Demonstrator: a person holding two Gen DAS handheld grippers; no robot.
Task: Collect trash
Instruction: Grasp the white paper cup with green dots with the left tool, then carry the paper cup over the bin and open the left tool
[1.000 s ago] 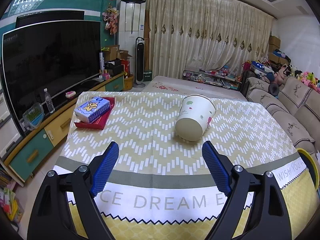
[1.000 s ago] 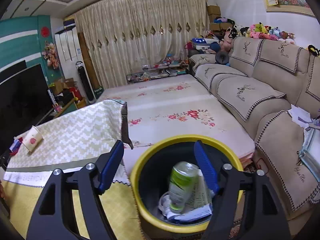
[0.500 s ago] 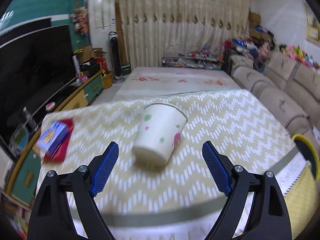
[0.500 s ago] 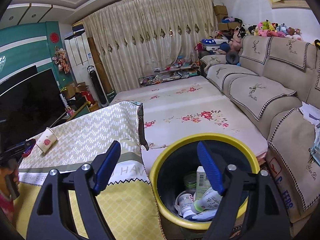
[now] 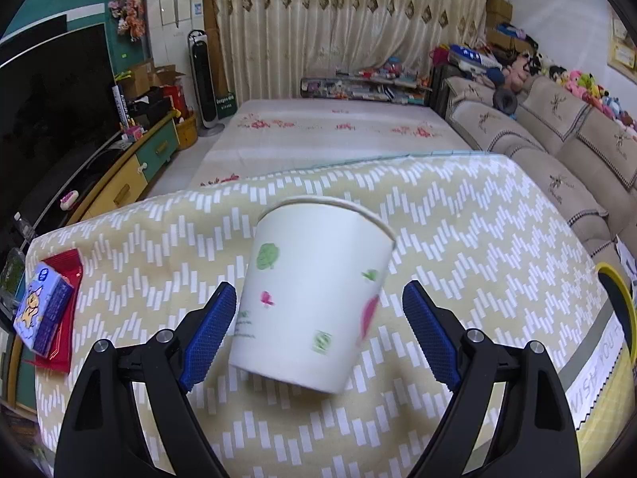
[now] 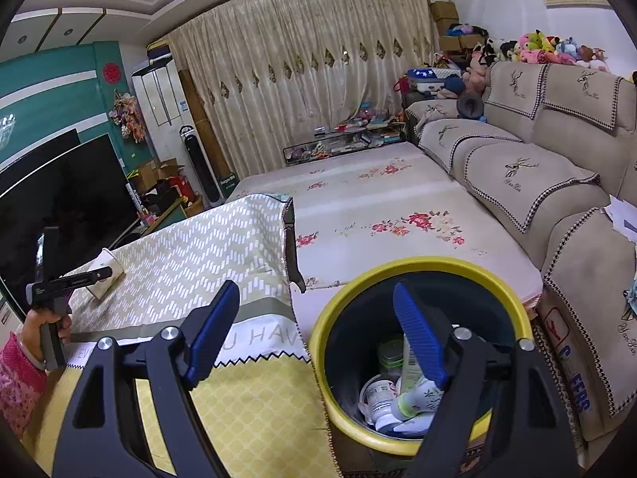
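The left gripper (image 5: 318, 330) is seen with its blue pads (image 5: 209, 334) spread wide on either side of a paper cup (image 5: 314, 294). The cup lies tipped on its side on the table (image 5: 477, 215), its base nearest and its open rim pointing to the far side. Neither pad is pressed against it; a gap is visible at the right pad, and the left pad is just beside the cup wall. The cup is white with green and pink printed marks. On the near left of the table a blue tissue packet (image 5: 42, 314) is stacked on a red tray (image 5: 67, 279). The table is covered by a cloth with a zigzag pattern.

The right gripper (image 6: 318, 334) is held over a yellow-rimmed bin (image 6: 398, 275), which stands on the floor just beside the table's right end. Its pads are apart and nothing is pinched between them. Bottles and tubs (image 6: 382, 394) are seen lying inside the bin. In this view the cup is found far to the left, where a hand (image 6: 42, 328) in a pink sleeve is holding the left gripper at it.

Farther off, a floral mat (image 6: 378, 199) is spread on the floor, with a sofa (image 6: 537, 167) to the right and a television (image 5: 51, 111) to the left. Curtains (image 5: 346, 28) are drawn across the far wall.
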